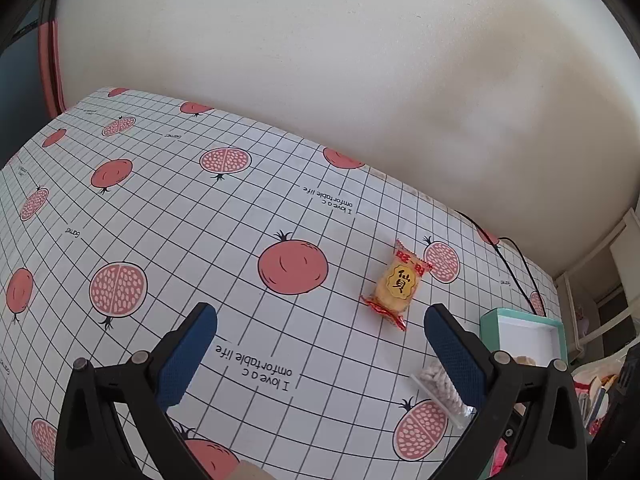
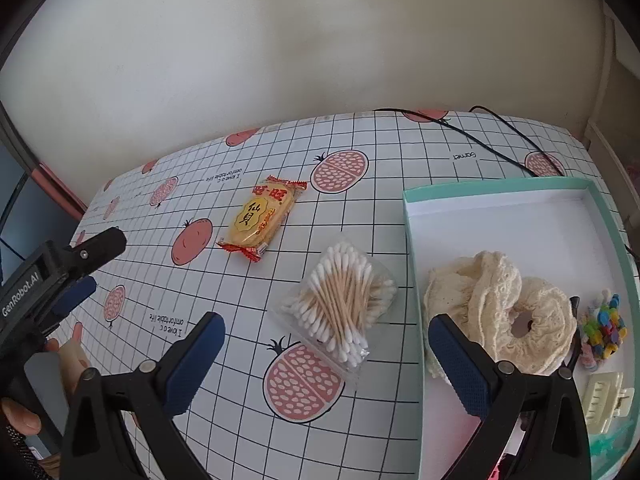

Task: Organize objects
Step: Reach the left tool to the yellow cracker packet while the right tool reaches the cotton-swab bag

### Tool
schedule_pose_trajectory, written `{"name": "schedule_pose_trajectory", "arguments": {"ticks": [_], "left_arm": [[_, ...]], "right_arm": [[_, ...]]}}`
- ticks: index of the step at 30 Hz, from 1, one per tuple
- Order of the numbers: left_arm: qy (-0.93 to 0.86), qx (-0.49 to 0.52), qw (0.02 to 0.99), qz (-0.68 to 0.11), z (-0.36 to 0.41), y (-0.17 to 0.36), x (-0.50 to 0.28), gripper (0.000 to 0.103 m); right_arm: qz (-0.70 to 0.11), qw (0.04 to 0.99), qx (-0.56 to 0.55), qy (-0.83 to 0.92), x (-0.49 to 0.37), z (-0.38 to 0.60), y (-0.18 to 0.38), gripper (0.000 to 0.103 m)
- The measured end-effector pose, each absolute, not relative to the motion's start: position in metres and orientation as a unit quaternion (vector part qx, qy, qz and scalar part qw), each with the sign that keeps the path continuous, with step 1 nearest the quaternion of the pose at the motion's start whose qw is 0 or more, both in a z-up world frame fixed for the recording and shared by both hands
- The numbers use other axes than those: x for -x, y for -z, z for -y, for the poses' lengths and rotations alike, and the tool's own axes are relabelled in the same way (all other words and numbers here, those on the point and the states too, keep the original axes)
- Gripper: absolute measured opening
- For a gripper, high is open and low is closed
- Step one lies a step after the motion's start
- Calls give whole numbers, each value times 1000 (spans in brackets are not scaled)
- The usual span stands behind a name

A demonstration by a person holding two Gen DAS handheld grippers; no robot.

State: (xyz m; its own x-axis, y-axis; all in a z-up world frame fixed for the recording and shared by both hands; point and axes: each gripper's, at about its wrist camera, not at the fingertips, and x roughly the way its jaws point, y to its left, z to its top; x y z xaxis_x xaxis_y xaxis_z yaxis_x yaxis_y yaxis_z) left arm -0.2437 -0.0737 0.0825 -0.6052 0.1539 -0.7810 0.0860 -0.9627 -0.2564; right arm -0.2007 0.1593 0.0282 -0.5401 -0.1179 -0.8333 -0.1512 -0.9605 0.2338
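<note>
A pale wall stands behind a table [image 2: 248,292] covered in a white grid cloth printed with pink pomegranates. Taking the mint-green box [image 2: 412,240] as the landmark: nearest in the right wrist view, the right gripper [image 2: 326,338] hangs with its jaws spread wide and nothing between them, one blue pad over the cloth just left of the box, the other over the box's near left corner. Inside the box lie a cream lace scrunchie [image 2: 504,312], a small bag of coloured beads [image 2: 604,326] and a cream hair claw [image 2: 604,398]. Just left of the box, ahead of the right jaws, a clear bag of cotton swabs [image 2: 340,304] lies flat on the cloth. Farther back and left of the box rests a yellow rice cracker packet [image 1: 396,284], ahead of the left gripper [image 1: 320,326] and nearer its right jaw. The left jaws are also wide apart and hold nothing. A black cable [image 2: 496,140] runs along the cloth behind the box.
</note>
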Motion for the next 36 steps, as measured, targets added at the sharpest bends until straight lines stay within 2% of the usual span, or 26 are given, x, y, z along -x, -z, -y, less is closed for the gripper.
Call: {"name": "schedule_pose_trajectory", "arguments": {"ticks": [7, 19, 28, 36], "left_arm": [[-883, 449, 25, 133, 79, -78, 246, 103], [-879, 458, 66, 117, 61, -64, 258, 103], [-879, 462, 104, 60, 29, -57, 288, 103], [-873, 474, 113, 14, 1, -40, 315, 103]], "right_arm": [[-140, 12, 489, -861, 207, -152, -16, 101], [-131, 27, 515, -847, 223, -148, 6, 90], [-128, 33, 530, -837, 239, -147, 24, 84], [-127, 36, 520, -844, 249, -150, 22, 74]]}}
